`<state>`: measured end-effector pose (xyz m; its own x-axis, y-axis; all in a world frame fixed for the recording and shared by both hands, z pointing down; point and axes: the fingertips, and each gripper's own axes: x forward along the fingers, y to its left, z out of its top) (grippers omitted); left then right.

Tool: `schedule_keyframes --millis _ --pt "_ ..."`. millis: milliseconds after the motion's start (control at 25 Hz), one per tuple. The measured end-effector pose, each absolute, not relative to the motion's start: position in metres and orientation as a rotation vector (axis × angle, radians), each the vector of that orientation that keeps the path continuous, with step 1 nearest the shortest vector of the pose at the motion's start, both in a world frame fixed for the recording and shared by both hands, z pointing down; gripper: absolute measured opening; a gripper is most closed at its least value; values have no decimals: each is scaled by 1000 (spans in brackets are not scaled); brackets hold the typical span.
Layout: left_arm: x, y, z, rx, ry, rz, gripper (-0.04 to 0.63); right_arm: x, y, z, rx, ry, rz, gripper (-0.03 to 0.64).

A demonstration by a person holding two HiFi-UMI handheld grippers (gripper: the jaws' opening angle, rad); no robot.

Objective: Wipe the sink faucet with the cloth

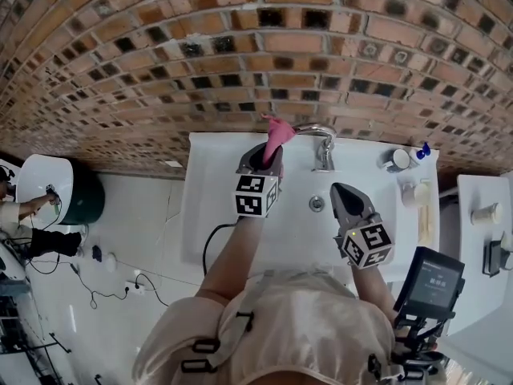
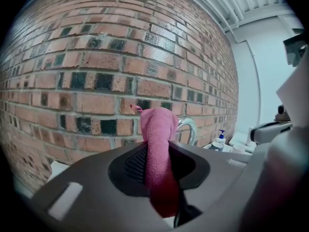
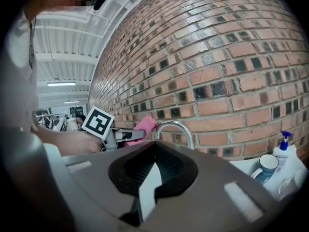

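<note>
1. Fixture. A white rectangular sink [image 1: 212,175] is mounted against a red-brown brick wall [image 1: 240,46]. A curved chrome faucet [image 1: 323,152] stands at the 12 o'clock edge of the basin. The round metal drain [image 1: 317,204] lies at 6 o'clock of the faucet.

2. Left claw. The left claw [image 1: 264,155] sits at 9 o'clock of the faucet and points toward the wall. Its jaws are clamped on a pink microfibre cloth [image 1: 276,135] and stand apart only by the thickness of the fabric. The cloth runs between the pads as a rolled band. Its upper end projects past the jaw tips and its lower end hangs down behind them. The projecting end is just beside the spout arch, on the 9 o'clock side. Contact between fabric and metal cannot be confirmed.

3. Right claw. The right claw [image 1: 338,189] is over the basin at 5 o'clock of the faucet, near the drain and well apart from the cloth. Its jaws are narrow: the tips meet, and only a thin white sliver of sink shows between them lower down. It holds nothing.

4. Ledge items. At 3 o'clock of the faucet, a pale ceramic mug [image 1: 397,160] and a soap bottle with a blue pump [image 1: 422,151] stand side by side on the sink's rear ledge.
</note>
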<state>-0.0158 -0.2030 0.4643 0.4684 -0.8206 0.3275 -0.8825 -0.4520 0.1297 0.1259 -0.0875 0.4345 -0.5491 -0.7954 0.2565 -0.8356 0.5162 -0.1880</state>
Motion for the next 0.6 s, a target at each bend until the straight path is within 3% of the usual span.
schedule_keyframes --millis 600 --pt "-8 -245 487 2362 -1448 309 94 137 -107 461 1394 -2587 522 -8"
